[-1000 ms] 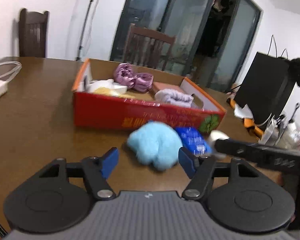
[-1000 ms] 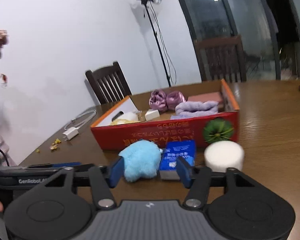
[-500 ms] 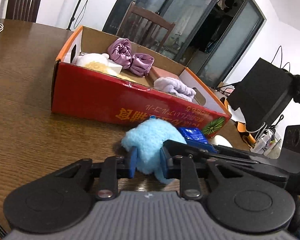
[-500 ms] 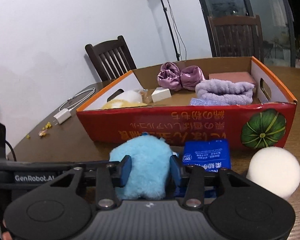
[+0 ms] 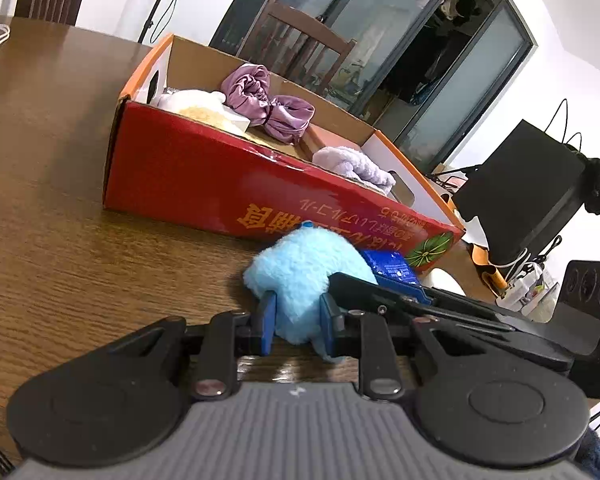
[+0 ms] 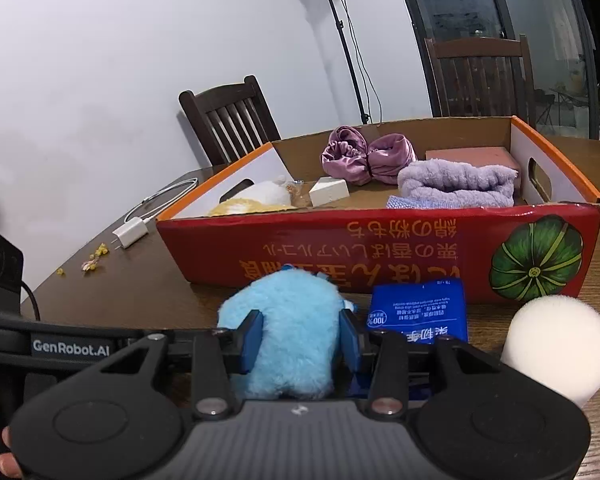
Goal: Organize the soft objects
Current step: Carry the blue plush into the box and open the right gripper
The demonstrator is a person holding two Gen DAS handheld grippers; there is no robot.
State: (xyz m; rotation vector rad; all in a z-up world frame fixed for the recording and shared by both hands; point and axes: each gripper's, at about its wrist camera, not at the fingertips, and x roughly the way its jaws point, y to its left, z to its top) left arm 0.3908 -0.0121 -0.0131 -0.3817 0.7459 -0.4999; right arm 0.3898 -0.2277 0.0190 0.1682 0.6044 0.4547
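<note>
The blue plush toy (image 6: 288, 328) was gripped from two sides at once as it lay on the wooden table (image 5: 40, 240), just in front of the red cardboard box (image 6: 380, 256). The left gripper (image 5: 296, 320) was clamped on a lower lobe of the toy, its blue pads (image 5: 269, 322) pressed into the fur on either side, with the bulk of the toy bulging ahead of and above the fingertips. The right gripper (image 6: 300, 340) was closed around the toy's body, the fur squeezed between its pads (image 6: 252, 340); in the left wrist view one of its black fingers was seen reaching in from the right and touching the toy. A blue tissue packet (image 6: 418, 312) lay flat just to the right of the right gripper, and a white foam ball (image 6: 558, 340) rested further right, beside the packet. Beyond both grippers, inside the box, a purple satin scrunchie (image 6: 366, 154), a folded lavender towel (image 6: 456, 182), a pink block (image 6: 472, 156), a small white block (image 6: 328, 190) and a cream-and-yellow soft item (image 6: 256, 200) were seen. To the far left of the right gripper, a white charger with its cable (image 6: 130, 232) lay on the table, with a dark wooden chair (image 6: 228, 120) behind it.
</note>
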